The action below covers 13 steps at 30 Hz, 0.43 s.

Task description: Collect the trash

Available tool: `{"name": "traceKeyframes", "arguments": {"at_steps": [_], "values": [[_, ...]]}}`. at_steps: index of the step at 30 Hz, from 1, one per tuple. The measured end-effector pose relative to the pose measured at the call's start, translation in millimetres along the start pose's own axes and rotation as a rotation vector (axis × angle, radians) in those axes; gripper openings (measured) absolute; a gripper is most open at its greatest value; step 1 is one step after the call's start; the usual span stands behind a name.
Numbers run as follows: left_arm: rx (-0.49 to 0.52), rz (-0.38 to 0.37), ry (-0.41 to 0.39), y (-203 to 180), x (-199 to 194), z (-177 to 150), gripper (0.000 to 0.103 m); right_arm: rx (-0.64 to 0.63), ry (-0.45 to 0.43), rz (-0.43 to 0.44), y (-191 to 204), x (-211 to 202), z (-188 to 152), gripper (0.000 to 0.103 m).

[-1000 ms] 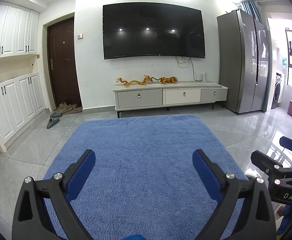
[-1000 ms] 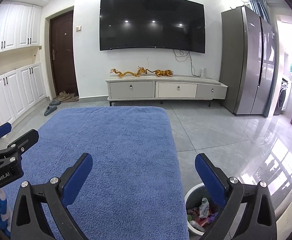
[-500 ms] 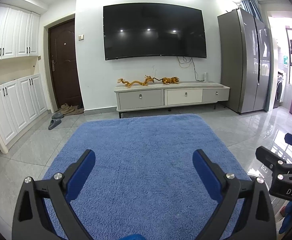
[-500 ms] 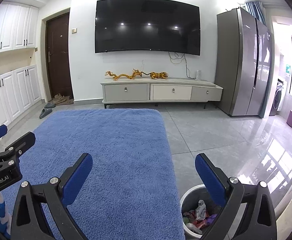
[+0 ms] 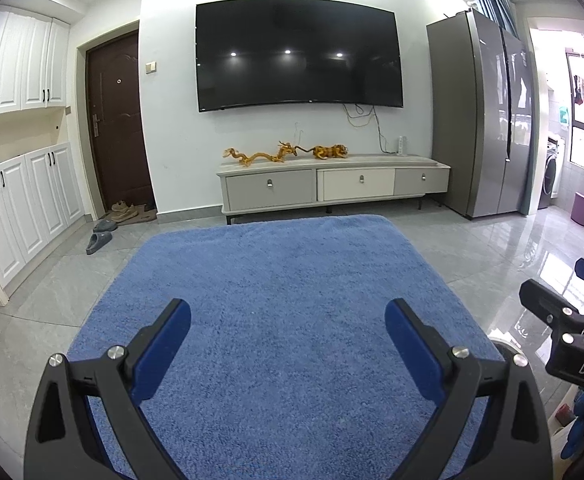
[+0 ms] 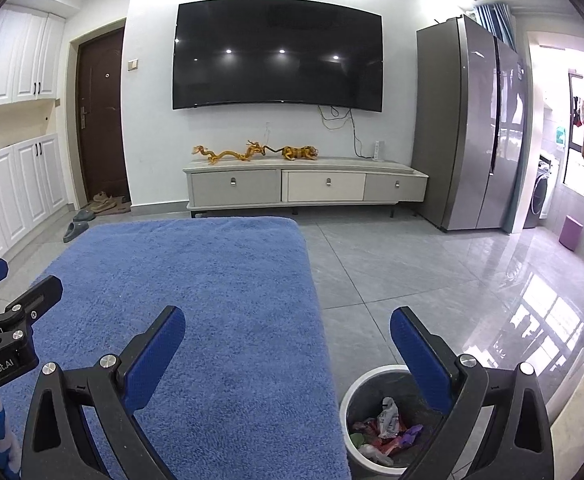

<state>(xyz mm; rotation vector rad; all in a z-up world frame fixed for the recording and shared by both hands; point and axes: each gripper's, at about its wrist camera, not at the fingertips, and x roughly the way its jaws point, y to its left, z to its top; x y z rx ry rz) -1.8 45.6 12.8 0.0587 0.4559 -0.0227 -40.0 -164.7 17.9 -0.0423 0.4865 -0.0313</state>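
Note:
A round bin [image 6: 348,408] with a white rim stands on the tiles at the right edge of the blue rug [image 6: 211,300]. Crumpled wrappers [image 6: 384,428] in several colours lie inside it. My right gripper [image 6: 287,344] is open and holds nothing, its right finger above the bin. Over the rug [image 5: 283,300], my left gripper [image 5: 287,340] is also open, with nothing between its blue pads. The right gripper's frame [image 5: 568,332] shows at the right edge of the left wrist view. No loose trash shows on the rug.
A low TV cabinet [image 6: 308,188] with golden figurines stands against the far wall under a large TV [image 6: 277,54]. A grey fridge [image 6: 468,128] is at the right, white cupboards [image 6: 15,196] and slippers [image 6: 73,230] at the left. A purple bin [image 6: 572,232] sits far right.
Both views have shifted slightly; the right wrist view now looks a little more to the right, and more of the bin shows. Both grippers have stayed open.

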Motion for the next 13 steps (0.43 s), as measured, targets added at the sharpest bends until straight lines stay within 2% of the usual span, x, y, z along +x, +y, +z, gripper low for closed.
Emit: {"name": "traceKeyframes", "arguments": {"at_steps": [13], "values": [[-0.001,0.009,0.001,-6.3,3.2,0.3,0.098,0.031,-0.002,-0.022,-11.7,1.7,-3.2,0.103]]}}
